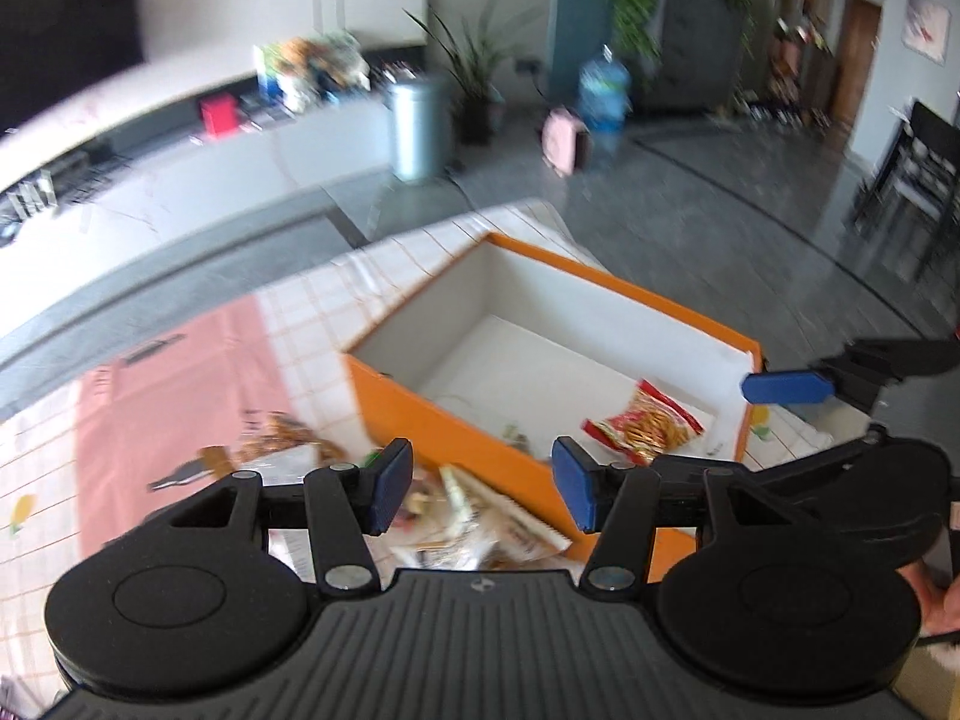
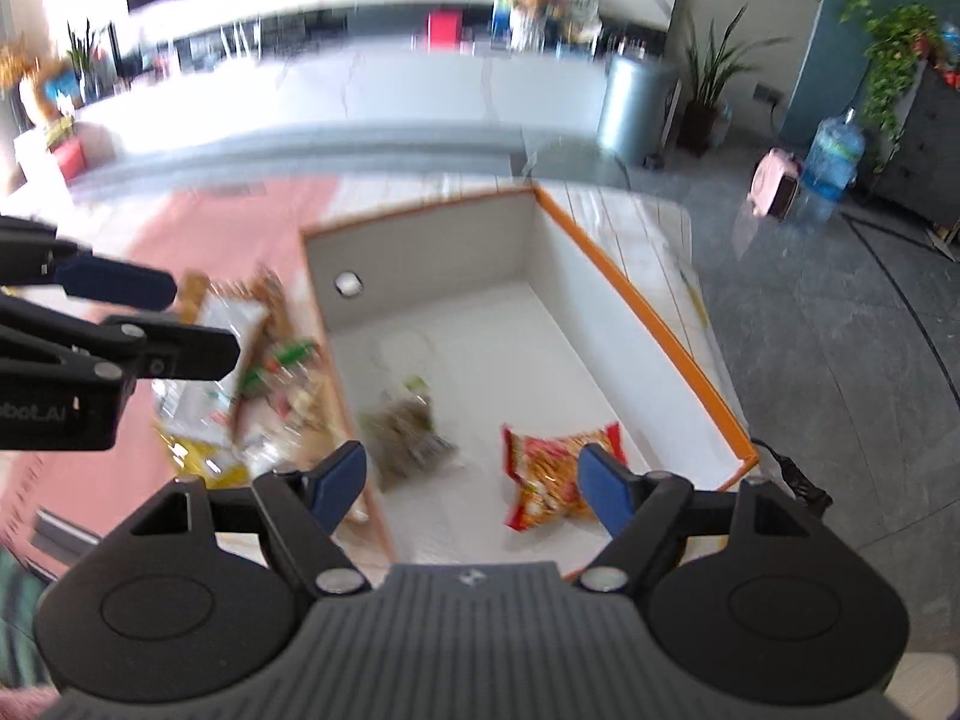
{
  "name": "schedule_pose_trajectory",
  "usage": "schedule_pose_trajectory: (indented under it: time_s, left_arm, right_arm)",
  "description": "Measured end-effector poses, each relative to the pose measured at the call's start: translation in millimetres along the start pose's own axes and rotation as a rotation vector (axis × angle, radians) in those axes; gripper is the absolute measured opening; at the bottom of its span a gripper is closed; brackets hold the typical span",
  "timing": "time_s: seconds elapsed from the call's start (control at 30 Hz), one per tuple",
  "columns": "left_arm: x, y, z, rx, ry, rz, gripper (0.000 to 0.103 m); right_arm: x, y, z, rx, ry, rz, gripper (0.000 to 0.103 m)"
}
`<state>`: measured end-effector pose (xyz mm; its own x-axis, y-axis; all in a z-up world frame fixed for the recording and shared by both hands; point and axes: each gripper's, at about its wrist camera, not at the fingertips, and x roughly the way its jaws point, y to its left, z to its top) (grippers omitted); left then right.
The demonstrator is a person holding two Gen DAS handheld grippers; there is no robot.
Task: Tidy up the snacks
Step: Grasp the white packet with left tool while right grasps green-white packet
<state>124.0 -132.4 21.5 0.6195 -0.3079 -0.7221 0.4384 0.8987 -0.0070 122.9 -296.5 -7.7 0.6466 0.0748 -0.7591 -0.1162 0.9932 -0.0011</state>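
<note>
While both the left gripper (image 1: 483, 483) and right gripper (image 2: 474, 489) hang wide open and empty, a red pack (image 2: 561, 483) lies flat in the box (image 2: 648, 312), long axis crosswise, near its right wall. A greenish pack (image 2: 405, 435) lies by the left wall; more packs (image 2: 252, 372) are heaped on the surface (image 1: 150, 396) outside that wall.

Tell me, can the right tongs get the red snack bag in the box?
Probably yes. The right tongs are open and empty above the orange box, which has no lid. The red snack bag lies on the box floor with nothing on top of it.
</note>
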Motion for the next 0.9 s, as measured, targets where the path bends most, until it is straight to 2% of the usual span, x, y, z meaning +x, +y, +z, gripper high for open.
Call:
schedule_pose_trajectory:
  time_s: [0.17,0.4,0.47,0.57,0.73,0.83,0.9]
  left_arm:
    - [-22.1,23.1,-30.3,-0.08,-0.049,0.1,0.067]
    - [-29.1,56.4,-80.2,-0.202,-0.075,0.123,0.067]
    - [-25.5,64.7,-91.0,-0.235,-0.072,0.129,0.067]
    - [-20.5,74.5,-101.7,-0.276,-0.066,0.09,0.067]
    - [-15.2,85.3,-108.2,-0.282,-0.071,0.065,0.067]
    - [-3.6,96.7,-114.8,-0.324,-0.048,0.045,0.067]
    - [5.4,102.5,-119.9,-0.345,-0.046,0.037,0.063]
  right_arm:
    - [-25.3,28.3,-25.3,0.091,-0.112,0.043,0.075]
    - [-30.2,69.0,-73.3,0.231,-0.205,0.038,0.075]
    - [-24.2,76.8,-85.3,0.276,-0.207,0.052,0.075]
    - [-12.1,88.1,-92.2,0.296,-0.183,0.053,0.075]
    - [7.4,99.2,-86.5,0.304,-0.147,0.053,0.075]
    - [21.3,99.3,-82.6,0.334,-0.13,0.042,0.075]
    - [32.8,97.1,-82.3,0.374,-0.111,0.051,0.075]
